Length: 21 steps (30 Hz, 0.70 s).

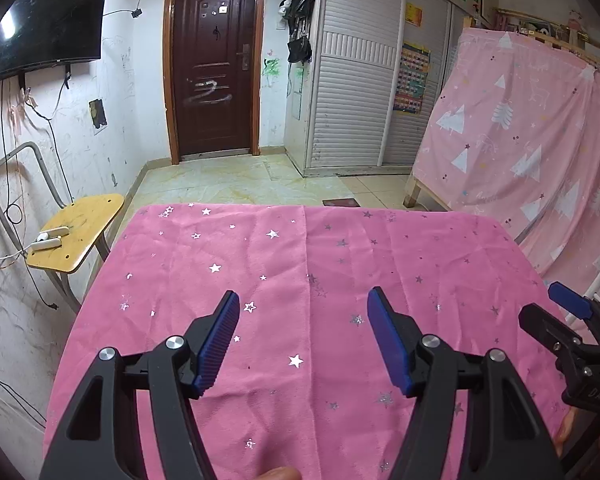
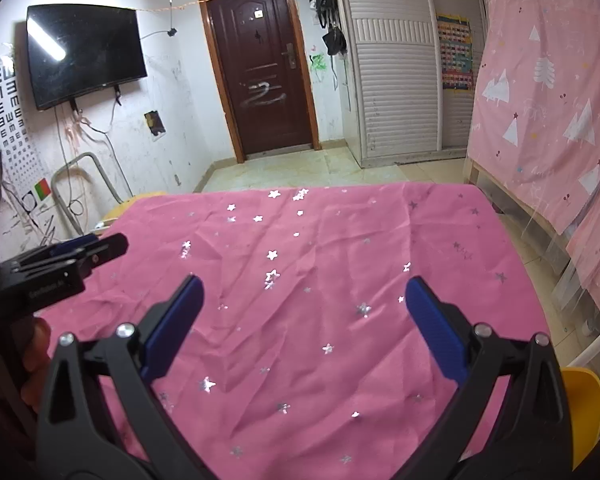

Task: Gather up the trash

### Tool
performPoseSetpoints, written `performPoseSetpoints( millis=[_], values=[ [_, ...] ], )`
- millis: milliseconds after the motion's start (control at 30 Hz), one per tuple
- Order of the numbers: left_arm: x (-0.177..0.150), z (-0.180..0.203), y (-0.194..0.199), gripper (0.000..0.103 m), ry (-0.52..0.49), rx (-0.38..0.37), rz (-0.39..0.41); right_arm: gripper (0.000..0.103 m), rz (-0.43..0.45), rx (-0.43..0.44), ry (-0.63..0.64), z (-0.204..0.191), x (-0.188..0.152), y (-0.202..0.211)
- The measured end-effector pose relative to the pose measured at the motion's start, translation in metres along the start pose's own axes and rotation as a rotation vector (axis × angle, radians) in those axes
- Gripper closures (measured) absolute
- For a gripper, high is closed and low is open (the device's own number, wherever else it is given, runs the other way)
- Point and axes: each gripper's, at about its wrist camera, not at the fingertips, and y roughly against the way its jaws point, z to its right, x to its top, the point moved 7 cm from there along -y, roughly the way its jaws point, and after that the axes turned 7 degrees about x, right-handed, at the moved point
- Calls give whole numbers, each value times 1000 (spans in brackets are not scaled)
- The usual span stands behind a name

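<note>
Over the bench [image 1: 300, 248], both of my units hang side by side, tilted down toward the pink star-print cloth.

Far left, for reference: wall TV [image 1: 48, 20], and a yellow chair [image 1: 80, 232] beside the bench edge, with a white cable lying on its seat.

Left hand-held gripper [image 1: 302, 304]: pointed down and forward, jaws released, blue pads well apart, nothing between them, no contact with the cloth. A fingertip of the holding hand [image 1: 278, 473] shows at the bottom edge of the left wrist view.

Right hand-held gripper [image 2: 302, 292]: same pitch, just beside the left one. Jaws released and wide, nothing clamped, only bare cloth below.

Trash: I see none on the bench from either camera, so I can't place it.

Right side: pink tree-print curtain [image 2: 548, 80] over a wooden frame.
</note>
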Motion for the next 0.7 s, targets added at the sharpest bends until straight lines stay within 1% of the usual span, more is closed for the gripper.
performPoseSetpoints(
  millis=[300, 700],
  values=[
    [-1, -7, -1, 44, 9, 11, -6, 6, 0, -2, 0, -1, 0, -1],
    [-2, -6, -2, 44, 6, 19, -5, 6, 0, -3, 0, -3, -2, -3]
  ],
)
